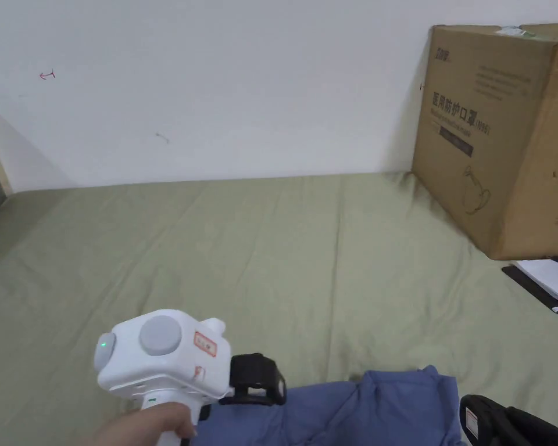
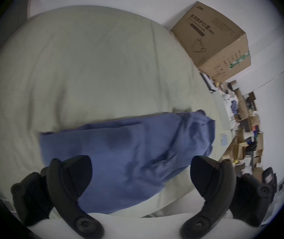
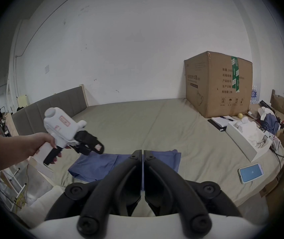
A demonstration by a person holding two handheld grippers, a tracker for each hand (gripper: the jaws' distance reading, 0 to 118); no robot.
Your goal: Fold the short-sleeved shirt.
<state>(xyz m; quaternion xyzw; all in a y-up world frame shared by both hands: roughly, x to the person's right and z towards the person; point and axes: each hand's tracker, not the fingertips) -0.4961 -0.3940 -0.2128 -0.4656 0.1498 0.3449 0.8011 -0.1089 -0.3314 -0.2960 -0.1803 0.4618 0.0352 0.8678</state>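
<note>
Your blue short-sleeved shirt lies at the bottom centre of the left gripper view, on the olive bedsheet, already gathered into a compact, roughly rectangular bundle. You hold the left gripper above it with jaws spread wide, gripping nothing. Your right gripper, low in its own view, has its jaws pressed together with no cloth between them. The fold looks nearly finished to me; perhaps a last fold or smoothing remains.

One blue shirt lies on one bed, with one cardboard box and one phone. Two grippers count: the left gripper and the right gripper. One white tray sits there too.
</note>
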